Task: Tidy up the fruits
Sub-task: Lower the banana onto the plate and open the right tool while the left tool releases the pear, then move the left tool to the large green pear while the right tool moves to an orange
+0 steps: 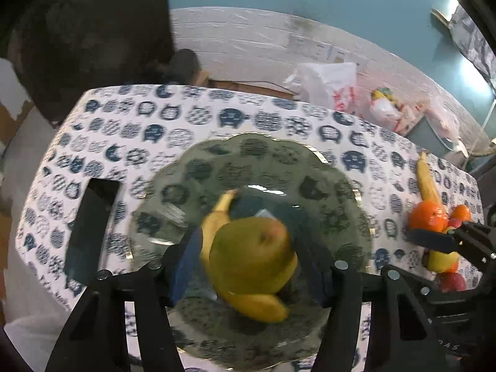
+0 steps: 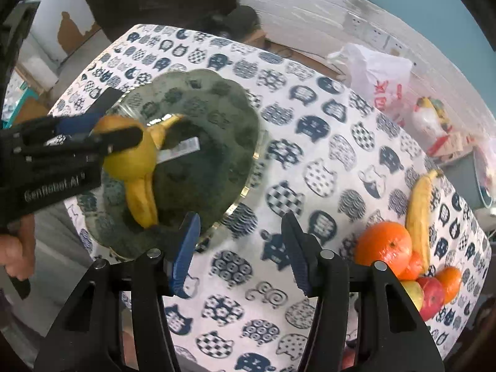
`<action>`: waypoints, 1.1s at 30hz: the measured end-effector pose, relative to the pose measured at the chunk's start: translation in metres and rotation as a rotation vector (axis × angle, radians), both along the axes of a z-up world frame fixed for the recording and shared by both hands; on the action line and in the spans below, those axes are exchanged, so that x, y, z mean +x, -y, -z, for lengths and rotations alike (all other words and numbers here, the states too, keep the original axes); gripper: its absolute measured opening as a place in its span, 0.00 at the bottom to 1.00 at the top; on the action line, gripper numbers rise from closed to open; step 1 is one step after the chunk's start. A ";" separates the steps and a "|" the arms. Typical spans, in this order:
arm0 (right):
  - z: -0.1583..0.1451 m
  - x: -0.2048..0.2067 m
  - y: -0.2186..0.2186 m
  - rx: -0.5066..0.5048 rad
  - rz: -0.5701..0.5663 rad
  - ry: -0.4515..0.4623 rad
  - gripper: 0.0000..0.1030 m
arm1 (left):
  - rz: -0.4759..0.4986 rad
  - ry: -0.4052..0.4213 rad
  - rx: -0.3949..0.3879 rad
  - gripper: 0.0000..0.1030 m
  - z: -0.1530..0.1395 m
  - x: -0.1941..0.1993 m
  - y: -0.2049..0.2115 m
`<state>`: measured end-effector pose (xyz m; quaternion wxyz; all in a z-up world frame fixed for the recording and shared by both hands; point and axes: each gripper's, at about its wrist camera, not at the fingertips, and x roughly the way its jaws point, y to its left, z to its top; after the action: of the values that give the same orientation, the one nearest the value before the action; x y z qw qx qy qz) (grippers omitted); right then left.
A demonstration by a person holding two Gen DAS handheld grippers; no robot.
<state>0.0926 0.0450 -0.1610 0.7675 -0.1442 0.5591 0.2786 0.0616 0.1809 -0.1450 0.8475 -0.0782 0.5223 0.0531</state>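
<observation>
White lettering that reads roughly "GenRobot.AI" stands on the black body of the left gripper [image 2: 122, 138], seen in the right wrist view, well behind its fingers [image 2: 124, 136] and to the left of the right gripper's own fingers [image 2: 186, 248]. A white barcode-like label [image 2: 179, 150] lies on the glass plate [image 2: 217, 99] just beyond the left gripper's fingers, its print too blurred to read. Red marks show on the white plastic bag [image 2: 381, 77] far ahead of the right fingers, also unreadable; in the left wrist view a few pale letters at the lower right edge cannot be made out.
</observation>
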 end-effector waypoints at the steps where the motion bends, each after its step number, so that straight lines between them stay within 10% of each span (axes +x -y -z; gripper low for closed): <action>1: 0.001 0.000 0.004 0.002 0.006 -0.003 0.53 | 0.007 -0.017 -0.005 0.61 0.002 0.003 0.004; 33: -0.021 0.002 0.195 0.001 0.360 0.038 0.69 | 0.309 -0.043 0.151 0.85 -0.009 0.018 0.175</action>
<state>0.0942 -0.1503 -0.1400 0.8154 -0.0468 0.5611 0.1344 0.0793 0.0061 -0.1358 0.8377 0.0680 0.5405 -0.0372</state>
